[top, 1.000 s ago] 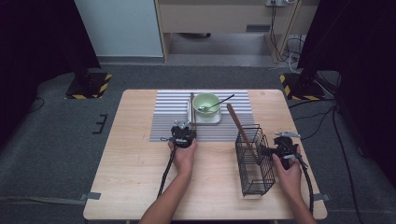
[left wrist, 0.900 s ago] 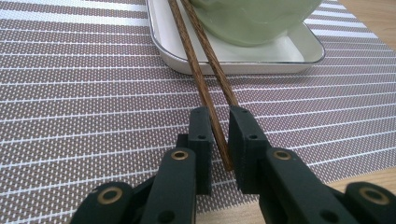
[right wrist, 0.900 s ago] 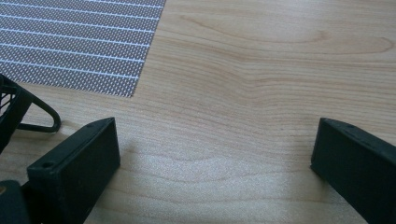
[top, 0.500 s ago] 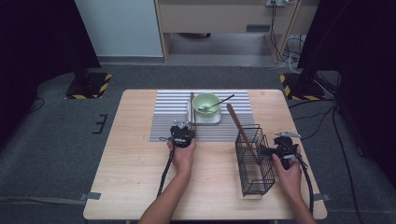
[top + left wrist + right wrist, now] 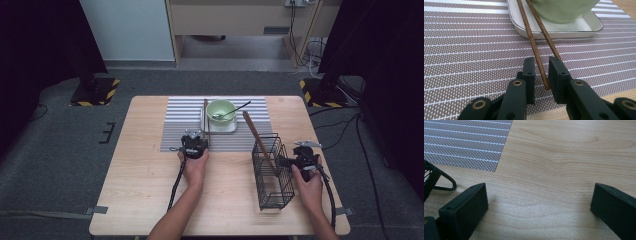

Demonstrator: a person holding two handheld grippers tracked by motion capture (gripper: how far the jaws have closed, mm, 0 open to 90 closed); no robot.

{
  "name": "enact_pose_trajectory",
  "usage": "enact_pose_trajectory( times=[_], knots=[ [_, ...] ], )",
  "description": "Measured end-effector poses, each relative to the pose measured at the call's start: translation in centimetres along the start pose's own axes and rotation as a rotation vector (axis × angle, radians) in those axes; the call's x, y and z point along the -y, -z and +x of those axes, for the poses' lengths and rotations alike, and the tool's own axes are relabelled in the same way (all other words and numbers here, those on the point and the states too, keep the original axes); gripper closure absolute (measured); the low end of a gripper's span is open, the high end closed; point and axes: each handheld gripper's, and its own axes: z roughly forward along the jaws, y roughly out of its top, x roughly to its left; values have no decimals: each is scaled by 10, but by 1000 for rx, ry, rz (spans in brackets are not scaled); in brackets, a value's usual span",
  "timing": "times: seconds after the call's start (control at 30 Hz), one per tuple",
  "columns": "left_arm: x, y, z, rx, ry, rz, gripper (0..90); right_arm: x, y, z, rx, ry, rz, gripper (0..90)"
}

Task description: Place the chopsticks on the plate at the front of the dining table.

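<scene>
Two brown wooden chopsticks (image 5: 534, 37) lie side by side, running from the rim of the white tray (image 5: 584, 27) down onto the striped mat (image 5: 185, 120). My left gripper (image 5: 541, 61) rests low on the mat's near edge; it is open only a little, and the left chopstick's near end lies between its jaws with a gap on one side. The right chopstick disappears behind the right jaw. In the high view the left gripper (image 5: 194, 135) sits just in front of the chopsticks (image 5: 205, 117). My right gripper (image 5: 539, 192) is wide open over bare wood, right of the wire basket (image 5: 272, 172).
A green bowl (image 5: 221, 110) with a spoon (image 5: 234, 110) stands on the white tray (image 5: 220, 127). A wooden stick (image 5: 256, 137) leans out of the black basket, whose corner (image 5: 431, 180) shows at the left of the right gripper view. Cables trail toward the table's front edge.
</scene>
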Motion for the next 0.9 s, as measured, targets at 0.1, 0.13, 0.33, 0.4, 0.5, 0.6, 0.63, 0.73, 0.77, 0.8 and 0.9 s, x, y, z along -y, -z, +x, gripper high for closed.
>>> enact_pose_trajectory(
  times=[0.1, 0.13, 0.33, 0.4, 0.5, 0.6, 0.63, 0.73, 0.77, 0.8, 0.9],
  knots=[
    [0, 0, 1, 1, 0, -2, 735, 0, 0, 0, 0, 1, 1, 14],
    [0, 1, 1, 2, 5, -7, 729, 0, 0, 0, 0, 0, 0, 14],
    [-1, 3, 3, 11, 15, -15, 721, 0, 0, 0, 0, 0, 0, 14],
    [-2, 4, 3, 14, 16, -15, 716, 0, 0, 0, 0, 1, 0, 14],
    [-2, 5, 2, 18, 15, -19, 703, 0, 0, 0, 0, 1, 1, 14],
    [-3, 7, 2, 20, 12, -23, 685, 0, 0, 0, 0, 0, 0, 14],
    [-3, 8, 2, 21, 11, -24, 685, 0, 0, 0, 0, 0, 0, 14],
    [-4, 9, 2, 21, 8, -29, 677, 0, 0, 0, 0, 0, 0, 14],
    [-4, 10, 2, 20, 9, -31, 675, 0, 0, 0, 0, 1, 1, 14],
    [-5, 10, 1, 21, 6, -35, 672, 0, 0, 0, 0, 0, 0, 14],
    [-5, 11, 1, 20, 2, -37, 663, 0, 0, 0, 0, 1, 1, 14]
  ],
)
